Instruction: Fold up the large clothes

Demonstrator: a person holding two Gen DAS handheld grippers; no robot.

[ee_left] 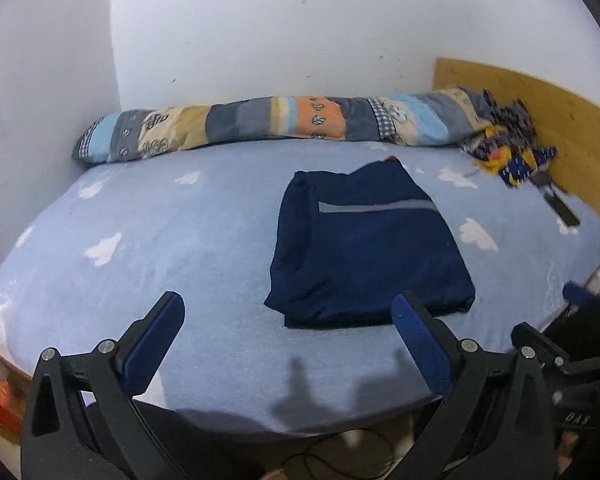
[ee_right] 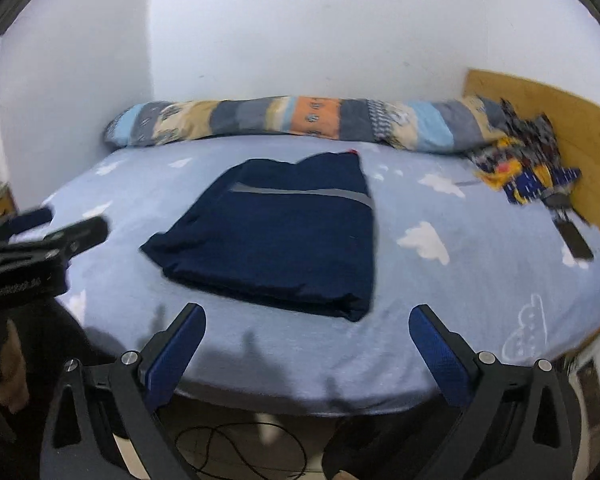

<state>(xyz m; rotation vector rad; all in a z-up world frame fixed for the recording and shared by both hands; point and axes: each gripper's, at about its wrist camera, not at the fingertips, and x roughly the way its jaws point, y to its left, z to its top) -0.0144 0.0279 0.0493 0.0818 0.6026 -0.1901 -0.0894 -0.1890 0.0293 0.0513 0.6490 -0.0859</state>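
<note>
A dark navy garment with a grey stripe lies folded into a flat rectangle on the light blue cloud-print bed sheet. It also shows in the right wrist view. My left gripper is open and empty, above the bed's near edge, just short of the garment's near edge. My right gripper is open and empty, also near the bed's front edge, close to the garment's near right corner. The left gripper shows in the right wrist view at the left.
A rolled patchwork quilt lies along the white wall at the back. A crumpled patterned cloth and a dark flat object lie at the right by the wooden headboard. A cable lies on the floor below.
</note>
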